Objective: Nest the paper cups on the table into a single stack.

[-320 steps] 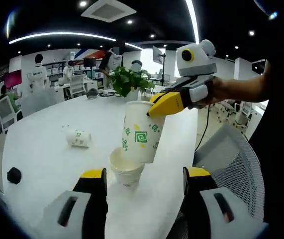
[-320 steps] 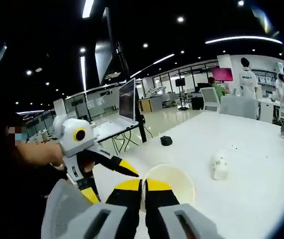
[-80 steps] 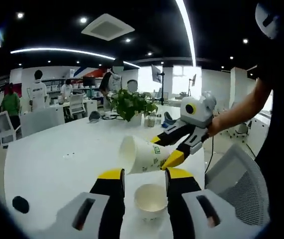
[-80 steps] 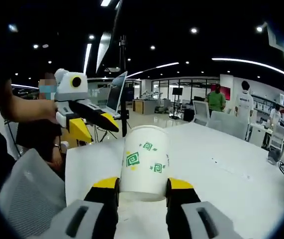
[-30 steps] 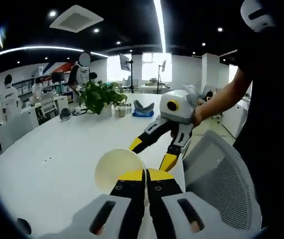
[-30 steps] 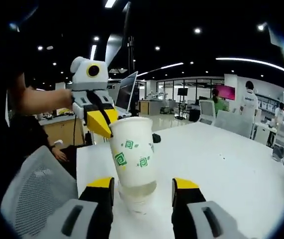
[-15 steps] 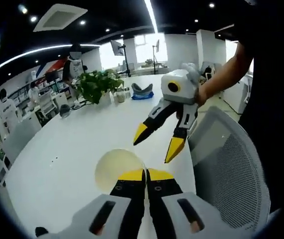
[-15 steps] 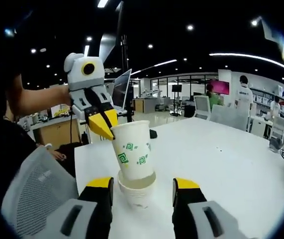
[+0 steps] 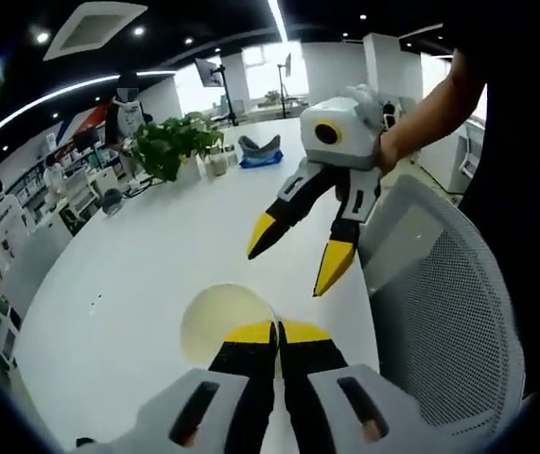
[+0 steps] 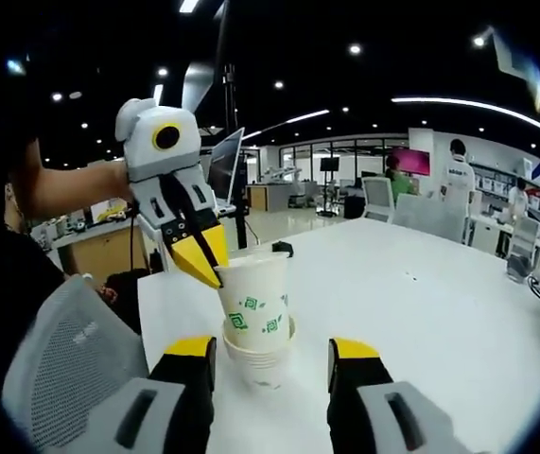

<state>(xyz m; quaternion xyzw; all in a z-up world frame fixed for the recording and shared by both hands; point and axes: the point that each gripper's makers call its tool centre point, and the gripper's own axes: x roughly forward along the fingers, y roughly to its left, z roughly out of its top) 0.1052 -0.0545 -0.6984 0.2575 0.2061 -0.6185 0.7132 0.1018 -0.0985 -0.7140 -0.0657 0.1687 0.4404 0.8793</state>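
Now, step: I push the top cup (image 10: 253, 298) into the stack (image 10: 257, 364).
Left gripper (image 10: 201, 257): pinching the cup's rim.
Right gripper (image 10: 270, 352): spread wide, stack between its fingers.
Next: press down, then let go.

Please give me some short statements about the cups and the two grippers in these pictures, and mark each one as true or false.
1. The left hand-held gripper pinches the rim of the top cup. True.
2. The right hand-held gripper is shut on the stack. False: its jaws stand open, one on each side of the stack.
3. The top cup lies on its side on the table. False: it stands upright in the cups below.
4. A plant stands on the table. True.
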